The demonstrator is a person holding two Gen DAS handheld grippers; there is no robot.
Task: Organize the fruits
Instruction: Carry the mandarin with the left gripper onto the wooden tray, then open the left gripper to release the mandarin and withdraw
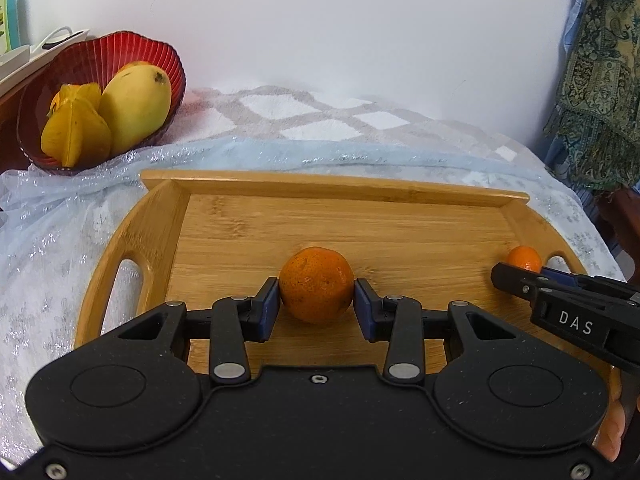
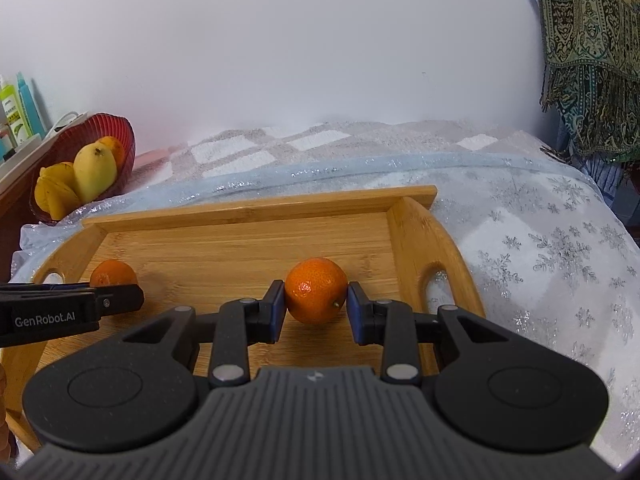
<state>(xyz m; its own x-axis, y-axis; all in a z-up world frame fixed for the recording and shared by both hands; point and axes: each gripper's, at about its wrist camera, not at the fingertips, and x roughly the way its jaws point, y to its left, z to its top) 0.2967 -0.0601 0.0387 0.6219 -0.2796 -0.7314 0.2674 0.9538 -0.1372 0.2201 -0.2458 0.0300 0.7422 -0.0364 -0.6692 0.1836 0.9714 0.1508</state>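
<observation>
Two round orange tangerines are sitting on the floor of a rectangular bamboo tray with cut-out handles at both short ends. The tray is lying on a pale, silver-flecked cloth covering the table.

The left gripper is gripping the left tangerine; both blue pads are pressing its sides, near the middle of the tray and toward its near edge.

The right gripper is likewise clamping the right tangerine, which is sitting close to the tray's right-hand handle. In the left wrist view this gripper is coming in from the right edge, partly covering its fruit.

Beyond the tray's far left corner, a red ribbed glass bowl is holding a yellow mango and a yellow starfruit, resting against each other.
</observation>
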